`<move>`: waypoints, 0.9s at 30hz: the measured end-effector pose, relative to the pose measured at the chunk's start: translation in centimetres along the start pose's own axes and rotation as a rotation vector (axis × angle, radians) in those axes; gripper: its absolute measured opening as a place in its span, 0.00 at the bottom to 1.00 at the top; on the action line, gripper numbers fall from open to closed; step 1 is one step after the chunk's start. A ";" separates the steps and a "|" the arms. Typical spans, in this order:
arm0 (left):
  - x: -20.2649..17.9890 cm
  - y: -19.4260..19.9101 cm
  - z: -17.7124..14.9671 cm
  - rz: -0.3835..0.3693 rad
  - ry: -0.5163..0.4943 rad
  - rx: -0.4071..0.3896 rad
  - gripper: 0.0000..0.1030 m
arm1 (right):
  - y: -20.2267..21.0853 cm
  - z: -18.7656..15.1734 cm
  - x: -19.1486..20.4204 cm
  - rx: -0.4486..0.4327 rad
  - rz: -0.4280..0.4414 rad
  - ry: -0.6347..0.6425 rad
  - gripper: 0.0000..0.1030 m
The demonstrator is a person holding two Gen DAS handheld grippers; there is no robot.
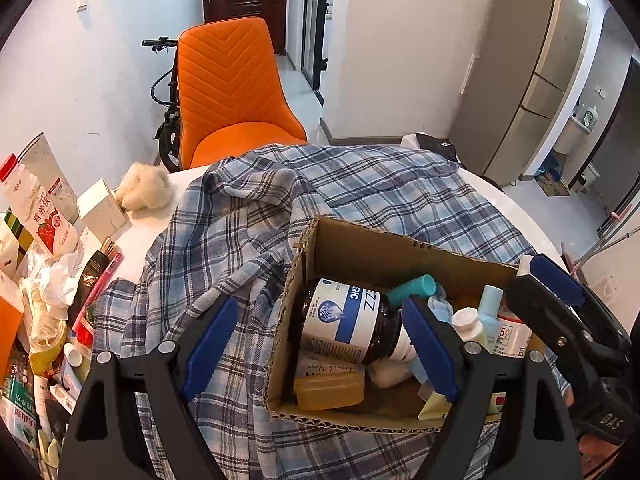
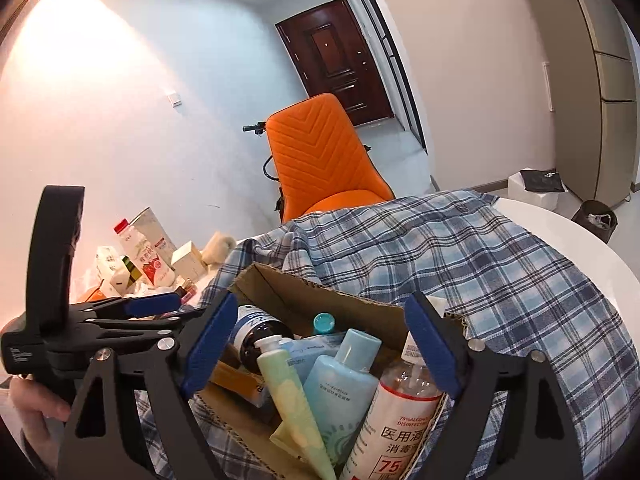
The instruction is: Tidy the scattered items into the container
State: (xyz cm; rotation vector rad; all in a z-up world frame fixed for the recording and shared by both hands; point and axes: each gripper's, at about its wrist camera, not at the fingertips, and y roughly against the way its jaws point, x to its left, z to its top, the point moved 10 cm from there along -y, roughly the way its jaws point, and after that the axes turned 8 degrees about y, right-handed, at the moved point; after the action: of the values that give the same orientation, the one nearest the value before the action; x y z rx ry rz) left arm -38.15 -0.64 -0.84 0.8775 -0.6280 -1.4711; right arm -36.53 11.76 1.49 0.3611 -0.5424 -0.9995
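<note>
The cardboard box point(image 1: 360, 248) sits on a plaid cloth point(image 1: 224, 240) on the bench, bottles point(image 2: 344, 392) inside. Both claws hover over it spread, pinching nothing: left claw point(image 1: 320, 344), right claw point(image 2: 320, 344). Loose clutter point(image 1: 48, 280) lies at nine o'clock
</note>
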 end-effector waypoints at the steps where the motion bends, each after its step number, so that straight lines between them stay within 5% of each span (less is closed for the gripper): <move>1: 0.0 0.0 0.0 0.000 -0.002 0.000 0.84 | 0.1 0.0 0.1 0.002 0.006 -0.002 0.85; 13: -2.2 3.2 -0.1 0.040 -0.064 -0.097 0.84 | 3.4 0.9 0.6 -0.059 -0.054 0.013 0.97; 27: -1.9 9.3 -4.8 -0.051 -0.047 -0.148 0.84 | 9.6 -1.2 5.3 -0.086 -0.056 0.146 0.99</move>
State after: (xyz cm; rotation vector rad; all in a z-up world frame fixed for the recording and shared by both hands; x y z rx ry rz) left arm -29.00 0.87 4.32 0.7508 -0.5276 -1.5674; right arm -26.92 12.04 6.95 0.3709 -0.3574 -1.0382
